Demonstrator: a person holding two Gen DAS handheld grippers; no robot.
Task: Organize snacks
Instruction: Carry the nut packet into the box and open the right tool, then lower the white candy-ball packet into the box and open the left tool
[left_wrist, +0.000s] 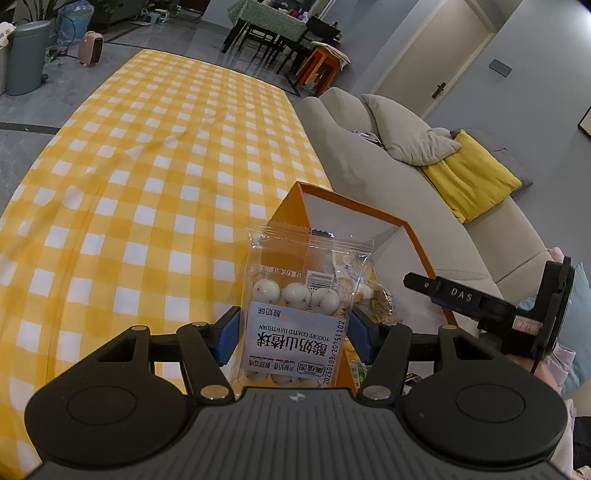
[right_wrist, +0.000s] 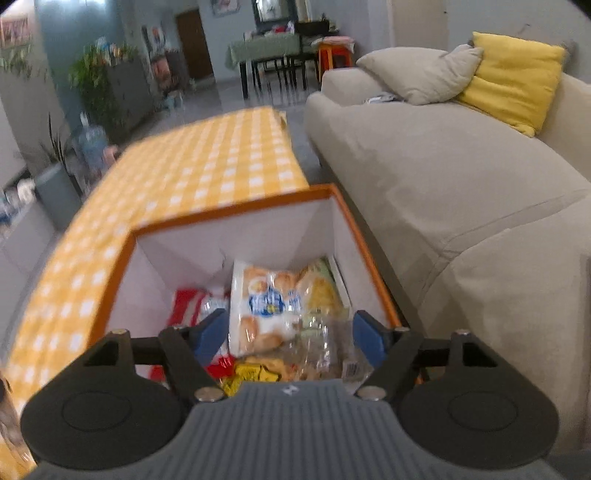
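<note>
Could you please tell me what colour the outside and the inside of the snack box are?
The snack box is orange outside with white inner walls, clearest in the right wrist view.

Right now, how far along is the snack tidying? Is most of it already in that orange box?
Mostly done, it seems. The orange box already holds several packets, among them a bread-roll bag. In hand: the left gripper holds a clear packet of yogurt-coated hawthorn balls just in front of the box. The right gripper hangs open and empty over it. No loose snacks show on the checked tablecloth.

left gripper (left_wrist: 293, 332) | black ribbed body | blue pads | silver screws
</note>
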